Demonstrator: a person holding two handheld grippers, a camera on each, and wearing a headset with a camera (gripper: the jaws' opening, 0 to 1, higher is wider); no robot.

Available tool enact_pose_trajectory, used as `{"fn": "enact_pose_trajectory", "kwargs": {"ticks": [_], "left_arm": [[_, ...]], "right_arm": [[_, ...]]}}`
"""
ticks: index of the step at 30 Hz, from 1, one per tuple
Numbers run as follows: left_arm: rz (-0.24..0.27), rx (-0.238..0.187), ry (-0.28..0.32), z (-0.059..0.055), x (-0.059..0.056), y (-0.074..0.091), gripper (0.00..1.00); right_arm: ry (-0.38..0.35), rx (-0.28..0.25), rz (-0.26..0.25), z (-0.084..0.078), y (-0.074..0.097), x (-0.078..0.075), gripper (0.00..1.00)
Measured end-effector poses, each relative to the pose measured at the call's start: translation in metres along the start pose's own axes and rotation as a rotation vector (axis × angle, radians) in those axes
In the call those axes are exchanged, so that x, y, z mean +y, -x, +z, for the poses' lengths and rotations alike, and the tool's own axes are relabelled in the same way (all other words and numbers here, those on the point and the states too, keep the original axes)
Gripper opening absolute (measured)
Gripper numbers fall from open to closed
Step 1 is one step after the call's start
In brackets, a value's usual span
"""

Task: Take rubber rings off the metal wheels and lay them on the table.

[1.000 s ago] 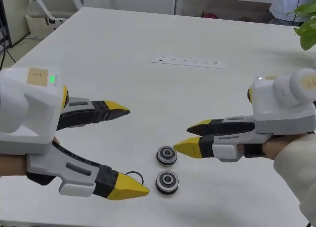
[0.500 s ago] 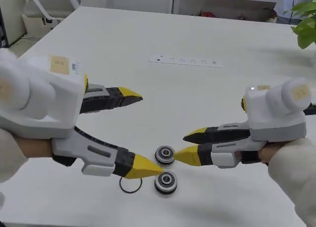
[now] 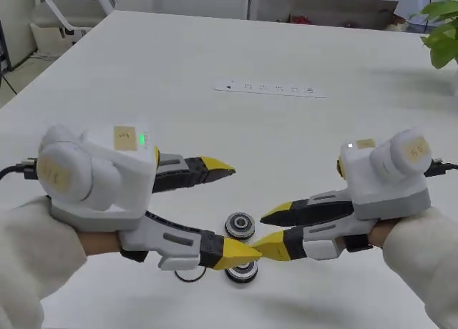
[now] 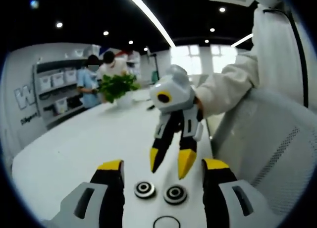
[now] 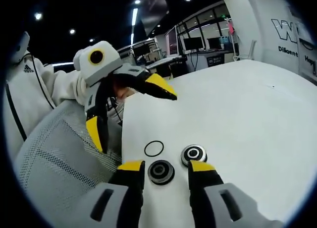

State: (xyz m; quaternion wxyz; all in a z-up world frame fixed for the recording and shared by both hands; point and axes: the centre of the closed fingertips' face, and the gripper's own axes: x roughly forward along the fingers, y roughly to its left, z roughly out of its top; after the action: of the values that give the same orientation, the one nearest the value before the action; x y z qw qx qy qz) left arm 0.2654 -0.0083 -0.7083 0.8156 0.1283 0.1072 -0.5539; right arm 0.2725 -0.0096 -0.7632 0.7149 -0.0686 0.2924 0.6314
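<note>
Two small metal wheels lie close together on the white table (image 3: 215, 50). The far wheel (image 3: 240, 225) is in plain sight. The near wheel (image 3: 242, 271) is partly hidden under the jaw tips. A loose black rubber ring (image 3: 187, 275) lies flat to its left, half covered by my left gripper's lower jaw. My left gripper (image 3: 241, 211) is open wide, reaching in from the left above the wheels. My right gripper (image 3: 265, 232) is open, its tips beside the wheels on the right. In the right gripper view one wheel (image 5: 160, 171) sits between my right gripper's (image 5: 166, 166) jaws, with the other wheel (image 5: 193, 153) and the ring (image 5: 154, 148) beyond.
A flat socket panel (image 3: 268, 88) is set into the table's far middle. A green plant (image 3: 442, 36) stands at the far right edge and a chair (image 3: 71, 0) at the far left. Shelves and people (image 4: 99, 72) are beyond the table.
My left gripper has swung right, its lower jaw now over the ring and beside the near wheel. My right gripper has dropped closer to the wheels. Wheels and ring have not moved.
</note>
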Motion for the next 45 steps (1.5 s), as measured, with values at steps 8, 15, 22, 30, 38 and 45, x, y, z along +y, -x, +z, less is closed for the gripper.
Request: {"fn": "enact_pose_trajectory", "kwargs": {"ticks": [8, 15, 22, 30, 38, 45], "left_arm": [[0.003, 0.015, 0.090, -0.020, 0.003, -0.004, 0.60], [0.000, 0.058, 0.067, -0.032, 0.002, -0.011, 0.51], [-0.031, 0.101, 0.052, -0.048, -0.006, -0.018, 0.44], [-0.038, 0.149, 0.050, -0.065, -0.007, -0.022, 0.37], [-0.053, 0.175, 0.034, -0.072, -0.010, -0.026, 0.33], [-0.069, 0.185, 0.031, -0.075, -0.015, -0.027, 0.28]], "right_arm": [[0.007, 0.061, 0.020, -0.015, -0.005, 0.002, 0.31], [0.040, 0.125, 0.029, -0.028, -0.012, 0.006, 0.31], [0.072, 0.137, 0.034, -0.034, -0.015, 0.006, 0.28], [0.075, 0.165, 0.044, -0.040, -0.017, 0.007, 0.22], [0.078, 0.185, 0.038, -0.044, -0.019, 0.007, 0.22], [0.085, 0.187, 0.039, -0.045, -0.021, 0.007, 0.20]]}}
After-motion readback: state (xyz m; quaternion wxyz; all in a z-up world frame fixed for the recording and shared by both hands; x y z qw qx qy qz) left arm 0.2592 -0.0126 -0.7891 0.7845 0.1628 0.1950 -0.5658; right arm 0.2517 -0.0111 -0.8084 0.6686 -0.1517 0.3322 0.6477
